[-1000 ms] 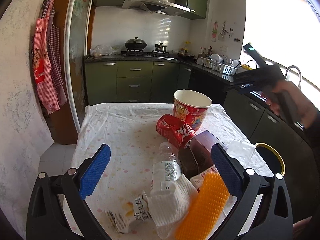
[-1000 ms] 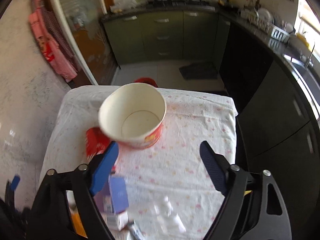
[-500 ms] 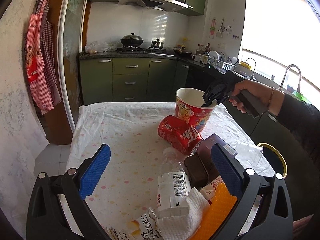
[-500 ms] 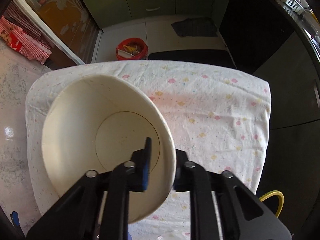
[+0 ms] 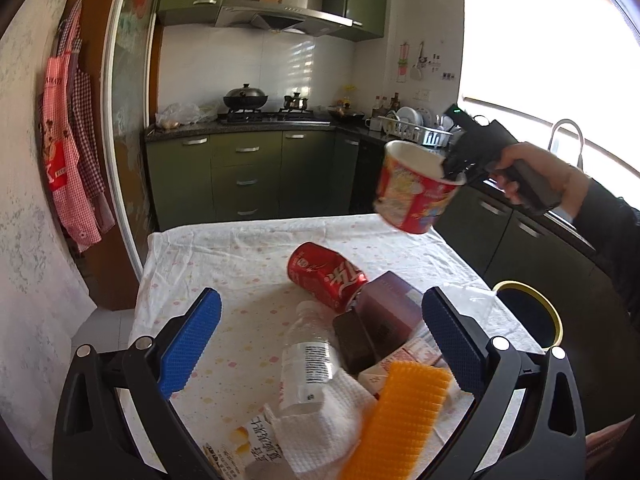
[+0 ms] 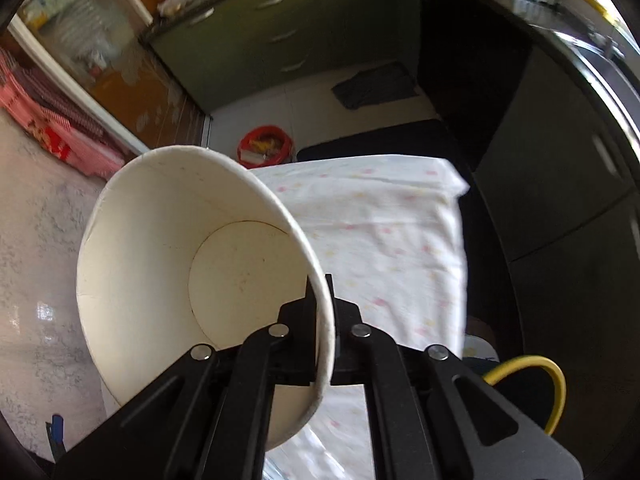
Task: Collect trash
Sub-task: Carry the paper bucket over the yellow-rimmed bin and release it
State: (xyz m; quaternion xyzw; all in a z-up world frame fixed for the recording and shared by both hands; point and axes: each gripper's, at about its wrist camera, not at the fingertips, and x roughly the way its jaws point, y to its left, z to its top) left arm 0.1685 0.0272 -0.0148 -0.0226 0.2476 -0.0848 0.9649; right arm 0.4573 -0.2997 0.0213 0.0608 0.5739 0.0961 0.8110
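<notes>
The left gripper [image 5: 318, 344] hung released over the tabletop's [image 5: 224, 264] near edge, above a clear bottle [image 5: 306, 360] and orange brush [image 5: 404, 412]. Mid-table lay a red can [image 5: 326, 274]. Beyond, the right gripper [image 6: 322, 312] was clenched on the paper cup's [image 6: 168, 248] rim, lifted above the far right corner.

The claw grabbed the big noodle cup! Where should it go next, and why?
Probably sideways over the yellow-rimmed black bin beside the table, then let go. The right claw pinches the rim of the empty red-and-white paper noodle cup, already lifted off the table, and the cup is trash.
</notes>
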